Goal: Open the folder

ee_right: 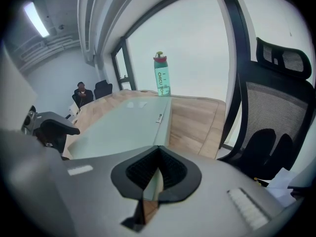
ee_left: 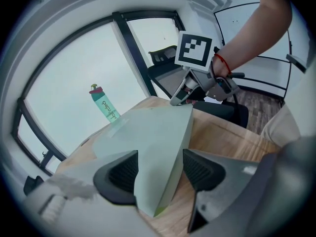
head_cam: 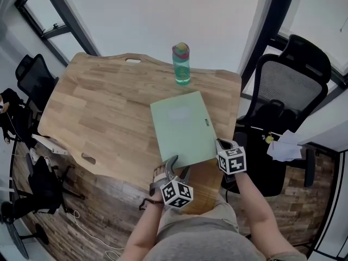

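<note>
Left gripper (ee_left: pixel 159 171) jaws are set apart astride a corner of the green folder (head_cam: pixel 182 126), judged light, thin, stiff; right gripper (ee_right: pixel 157 171) jaws are clamped on its edge, the apt hold.

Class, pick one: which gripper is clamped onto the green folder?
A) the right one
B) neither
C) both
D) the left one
A: the right gripper pinches the folder at a near corner, while the left gripper stands open around another corner.
</note>
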